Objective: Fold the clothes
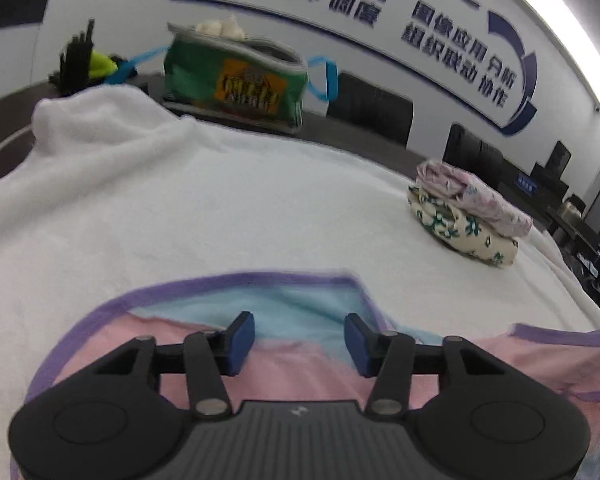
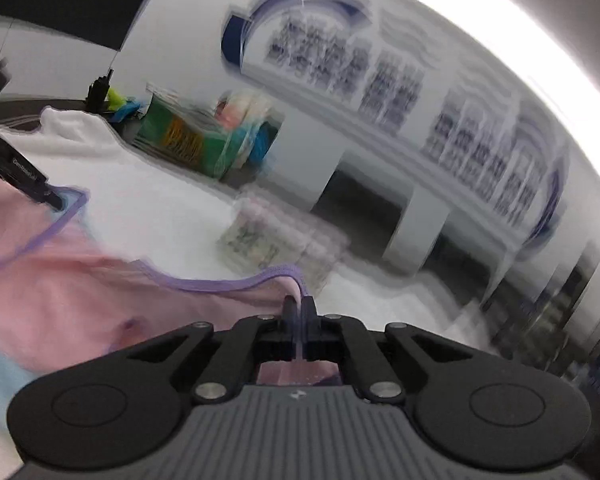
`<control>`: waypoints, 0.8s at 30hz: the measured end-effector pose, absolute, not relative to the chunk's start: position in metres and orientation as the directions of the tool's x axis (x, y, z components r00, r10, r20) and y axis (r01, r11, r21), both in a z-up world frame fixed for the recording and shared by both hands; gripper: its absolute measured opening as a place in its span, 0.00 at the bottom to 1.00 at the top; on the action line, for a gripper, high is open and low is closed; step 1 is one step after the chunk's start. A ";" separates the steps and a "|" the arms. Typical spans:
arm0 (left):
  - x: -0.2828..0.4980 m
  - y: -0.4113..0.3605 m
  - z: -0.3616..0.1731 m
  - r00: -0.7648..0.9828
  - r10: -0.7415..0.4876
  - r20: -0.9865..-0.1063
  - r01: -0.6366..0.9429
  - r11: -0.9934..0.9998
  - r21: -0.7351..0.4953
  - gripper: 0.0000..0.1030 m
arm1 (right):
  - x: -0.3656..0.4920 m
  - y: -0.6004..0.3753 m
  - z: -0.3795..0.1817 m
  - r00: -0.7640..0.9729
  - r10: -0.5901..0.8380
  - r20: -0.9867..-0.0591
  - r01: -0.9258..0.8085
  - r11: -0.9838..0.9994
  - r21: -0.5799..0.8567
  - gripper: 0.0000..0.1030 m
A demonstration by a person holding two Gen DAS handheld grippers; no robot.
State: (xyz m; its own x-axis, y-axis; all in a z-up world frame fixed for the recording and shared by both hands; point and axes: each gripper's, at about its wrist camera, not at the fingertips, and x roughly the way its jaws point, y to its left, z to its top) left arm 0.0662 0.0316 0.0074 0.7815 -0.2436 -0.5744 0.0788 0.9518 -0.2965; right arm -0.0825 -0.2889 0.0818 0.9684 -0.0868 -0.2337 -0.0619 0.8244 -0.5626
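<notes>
A pink and light-blue garment with purple trim (image 1: 300, 364) lies on the white towel-covered table (image 1: 220, 208). My left gripper (image 1: 300, 340) is open, its blue pads (image 1: 242, 340) just above the garment near its purple-edged opening. In the right wrist view the same garment (image 2: 80, 280) spreads to the left. My right gripper (image 2: 299, 312) is shut on the garment's purple-trimmed edge (image 2: 288, 270) and holds it lifted. The left gripper's body (image 2: 16, 168) shows at the far left of that view.
A stack of folded floral clothes (image 1: 468, 216) sits on the towel at the right, blurred in the right wrist view (image 2: 276, 240). A green bag (image 1: 236, 80) and dark items (image 1: 76, 60) stand at the back. Black chairs (image 1: 372, 108) line the wall.
</notes>
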 end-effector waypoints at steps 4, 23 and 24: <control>0.062 0.025 0.007 0.791 -0.217 -0.572 0.081 0.964 -0.254 0.46 | -0.043 -0.299 0.044 0.904 -0.270 -0.330 0.012 0.791 -0.612 0.41; 0.135 0.005 0.027 0.598 -0.322 -0.733 -0.005 0.914 -0.406 0.02 | 0.132 -0.317 0.005 0.433 0.650 -0.625 -0.072 0.716 0.695 0.31; 0.133 0.006 0.026 0.613 -0.321 -0.722 -0.005 0.912 -0.410 0.01 | 0.131 -0.314 0.007 0.465 0.620 -0.633 -0.068 0.737 0.672 0.23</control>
State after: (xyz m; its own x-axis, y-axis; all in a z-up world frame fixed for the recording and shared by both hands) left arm 0.1331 0.0062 0.0261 0.6128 -0.3215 -0.7219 -0.0050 0.9119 -0.4103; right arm 0.1313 -0.3143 0.0070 0.4647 0.6196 -0.6326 -0.0680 0.7373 0.6721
